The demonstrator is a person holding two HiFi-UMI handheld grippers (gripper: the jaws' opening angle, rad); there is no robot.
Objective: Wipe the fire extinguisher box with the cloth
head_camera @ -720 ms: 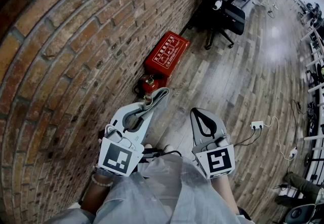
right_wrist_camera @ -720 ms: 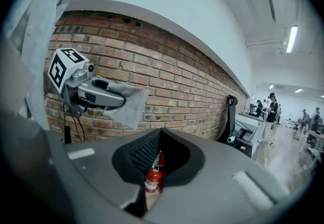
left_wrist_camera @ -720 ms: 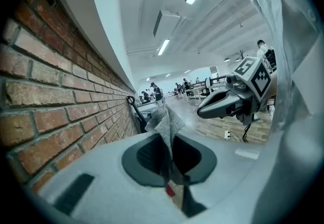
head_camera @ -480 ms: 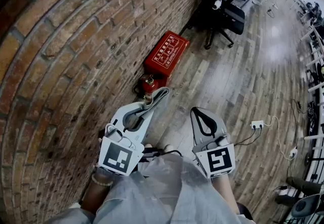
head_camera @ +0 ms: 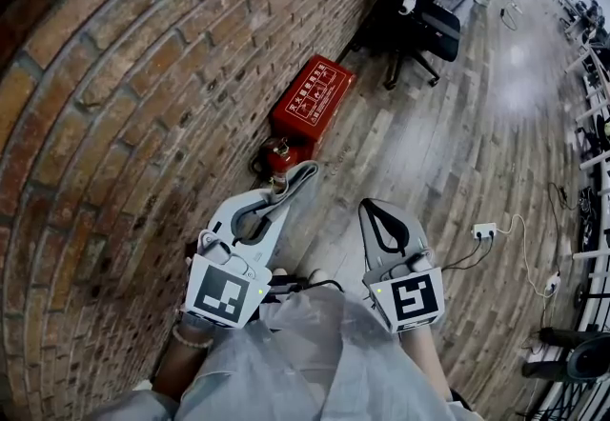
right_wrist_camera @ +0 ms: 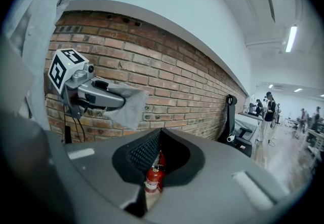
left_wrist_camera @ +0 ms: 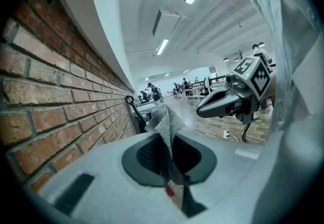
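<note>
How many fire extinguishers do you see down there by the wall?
1. A red fire extinguisher sits against the brick wall, at the near end of the red box. Others may be hidden inside the box.

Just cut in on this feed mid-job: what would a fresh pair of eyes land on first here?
The red fire extinguisher box sits on the wooden floor against the brick wall, with a red extinguisher just this side of it. Nearer the person, the left tool is shut on a grey cloth that sticks out past its tips, while the right tool beside it is shut and empty.
</note>
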